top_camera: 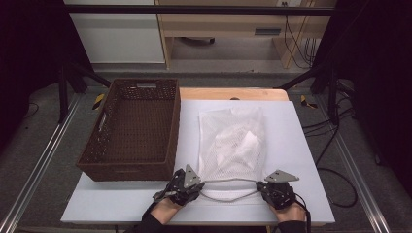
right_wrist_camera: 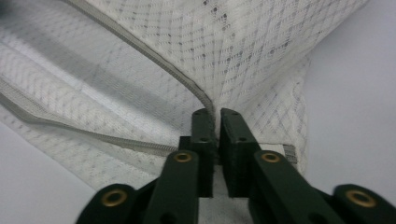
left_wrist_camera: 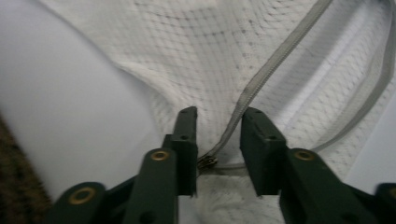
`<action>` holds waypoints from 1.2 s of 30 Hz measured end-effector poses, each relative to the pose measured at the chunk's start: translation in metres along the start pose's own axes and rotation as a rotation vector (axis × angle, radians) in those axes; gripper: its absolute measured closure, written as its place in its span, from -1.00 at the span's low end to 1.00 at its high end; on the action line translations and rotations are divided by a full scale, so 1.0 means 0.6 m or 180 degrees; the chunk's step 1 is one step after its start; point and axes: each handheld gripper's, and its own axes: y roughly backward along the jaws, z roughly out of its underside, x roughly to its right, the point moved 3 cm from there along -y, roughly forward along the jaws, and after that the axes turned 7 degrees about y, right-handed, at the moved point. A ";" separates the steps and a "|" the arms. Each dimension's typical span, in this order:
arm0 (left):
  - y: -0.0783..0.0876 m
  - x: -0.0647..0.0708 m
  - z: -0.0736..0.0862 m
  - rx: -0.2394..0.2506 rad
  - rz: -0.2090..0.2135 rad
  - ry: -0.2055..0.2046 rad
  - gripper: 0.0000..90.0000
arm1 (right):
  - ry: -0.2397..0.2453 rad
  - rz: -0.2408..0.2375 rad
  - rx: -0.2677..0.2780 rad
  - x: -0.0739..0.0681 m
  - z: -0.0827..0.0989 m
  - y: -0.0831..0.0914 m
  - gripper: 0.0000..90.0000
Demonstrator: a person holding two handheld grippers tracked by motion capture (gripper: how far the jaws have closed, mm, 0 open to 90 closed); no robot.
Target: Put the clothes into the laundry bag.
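Observation:
A white mesh bag [top_camera: 232, 121] lies flat on the white table [top_camera: 296, 145], with crumpled white cloth [top_camera: 241, 144] inside it. Its grey zipper [top_camera: 228, 196] gapes along the near edge. My left gripper [top_camera: 196, 183] sits at the bag's near left corner. In the left gripper view it [left_wrist_camera: 218, 122] is open, with the zipper tape [left_wrist_camera: 266, 74] running between the jaws and the brass zipper pull [left_wrist_camera: 208, 162] deep in the gap. My right gripper [top_camera: 264, 185] is at the near right corner. In the right gripper view it [right_wrist_camera: 216, 116] is shut on the bag's [right_wrist_camera: 243, 42] zipper edge [right_wrist_camera: 154, 58].
A dark brown wicker basket [top_camera: 126, 171] stands at the left of the table, its inside bare. Black frame posts and cables stand at both sides beyond the table. A wooden edge [top_camera: 233, 93] shows at the table's far end.

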 end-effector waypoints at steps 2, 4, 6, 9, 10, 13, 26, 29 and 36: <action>0.019 -0.008 0.000 0.0099 -0.0017 0.0100 0.27 | 0.0036 -0.0002 0.0168 0.004 -0.002 0.011 0.53; 0.036 -0.014 0.004 0.0122 -0.0024 0.0145 0.21 | -0.0038 0.0025 0.0360 0.010 -0.005 0.029 0.41; 0.045 -0.017 0.014 0.0132 -0.0022 0.0215 0.20 | -0.0108 0.0113 0.0519 0.023 -0.006 0.044 0.37; 0.042 -0.017 0.031 0.0076 -0.0031 0.0248 0.21 | -0.0249 0.0255 0.0534 0.044 -0.003 0.046 0.29; 0.038 -0.019 0.034 0.0055 -0.0033 0.0270 0.22 | -0.0288 0.0276 0.0513 0.050 -0.001 0.039 0.28; 0.021 -0.023 0.037 0.0002 -0.0043 0.0340 0.23 | -0.0406 0.0065 0.0432 0.054 0.003 0.020 0.28; 0.007 -0.023 0.021 0.0092 0.0000 0.0393 0.28 | -0.0225 0.0032 0.0914 0.032 -0.024 0.069 -0.02; 0.011 -0.020 -0.001 0.0182 -0.0035 0.0357 0.30 | -0.0314 0.0181 0.0913 0.050 -0.020 0.074 0.02; -0.043 -0.023 -0.030 -0.0003 -0.0201 0.0312 0.36 | -0.0533 0.0270 0.0472 0.084 0.013 0.015 0.14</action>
